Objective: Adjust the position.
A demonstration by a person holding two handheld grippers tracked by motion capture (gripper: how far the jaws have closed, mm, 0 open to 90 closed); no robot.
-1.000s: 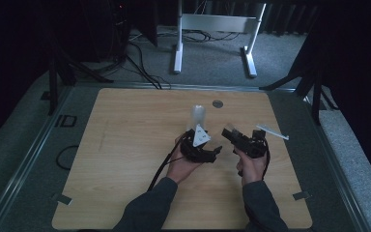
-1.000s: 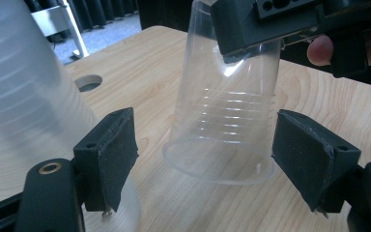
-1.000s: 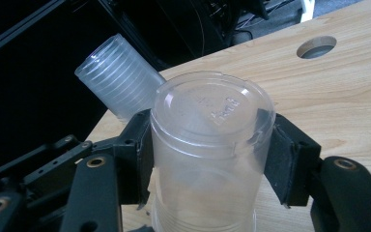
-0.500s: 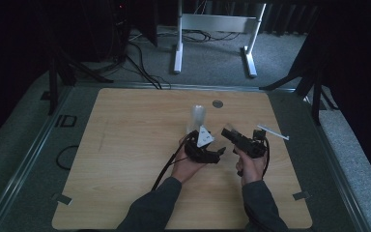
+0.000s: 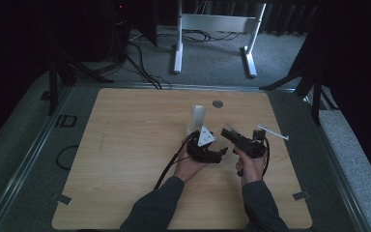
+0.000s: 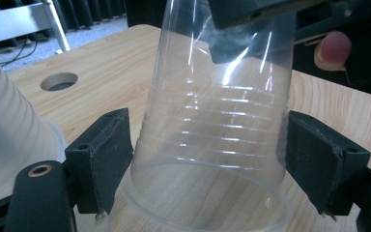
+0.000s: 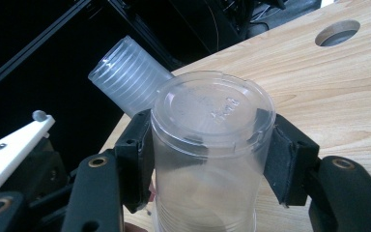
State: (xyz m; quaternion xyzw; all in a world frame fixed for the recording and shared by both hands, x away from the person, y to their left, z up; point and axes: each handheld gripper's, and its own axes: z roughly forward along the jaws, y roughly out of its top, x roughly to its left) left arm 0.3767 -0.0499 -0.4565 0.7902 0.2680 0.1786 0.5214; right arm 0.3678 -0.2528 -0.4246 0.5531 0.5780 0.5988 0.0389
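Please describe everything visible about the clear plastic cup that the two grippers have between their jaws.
The clear cup is thin, see-through plastic with fine ridges ringing its wall and a rolled rim. It tapers to a flat round base with faint moulded marks. The left gripper has a jaw at each side of the wider part near the rim; the right gripper has its jaws at the sides near the base. The cup is tilted above the wooden table. It looks empty.

Lab/recording rig: dark curtains, grey carpet, floor cables [image 5: 140,67], white stand [image 5: 215,29], wooden table [image 5: 135,145] w/ metal frame
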